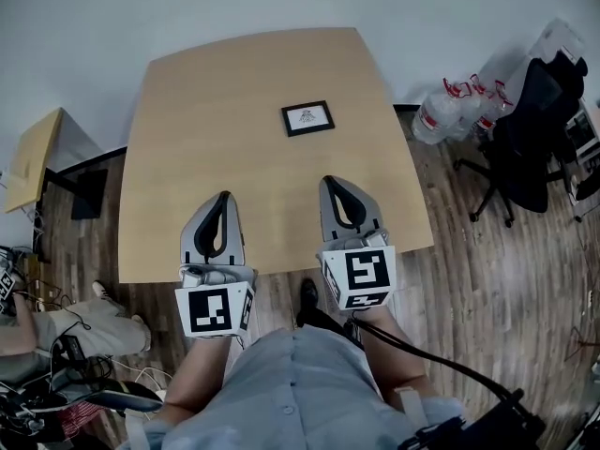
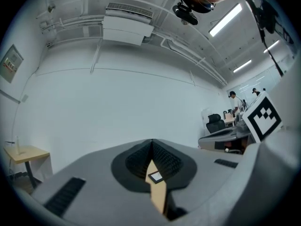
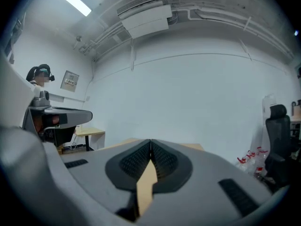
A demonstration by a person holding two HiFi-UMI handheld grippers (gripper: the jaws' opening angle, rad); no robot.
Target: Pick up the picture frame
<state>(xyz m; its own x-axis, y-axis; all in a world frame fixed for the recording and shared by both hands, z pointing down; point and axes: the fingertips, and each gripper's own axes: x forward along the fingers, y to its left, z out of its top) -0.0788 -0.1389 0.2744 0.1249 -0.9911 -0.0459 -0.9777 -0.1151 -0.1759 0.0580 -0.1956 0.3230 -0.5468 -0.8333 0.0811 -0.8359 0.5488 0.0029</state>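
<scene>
Pale blue shirt (image 1: 300, 382) fills the foreground of the head view, where a person stands at the near edge of a light wood-grain surface (image 1: 216, 92) with rounded corners. At far left, a small wooden side table (image 1: 33, 157) sits on the dark plank floor (image 1: 469, 279). Left gripper (image 1: 223, 198), grey with black ribbed pads and a checkered marker cube, is held over the surface's near edge, its jaws closed tip to tip on nothing. Beyond it and to the right lies the frame (image 1: 307, 118), a small black-edged rectangle around a white sheet with a dark print. It rests flat on the far half of the surface, well apart from both grippers. Right gripper (image 1: 331, 182), of the same make, points roughly toward the frame, its jaws likewise pressed together and empty. At far right, clear plastic bottles (image 1: 450, 111) with red trim cluster on the floor beside a black office chair (image 1: 525, 139).
</scene>
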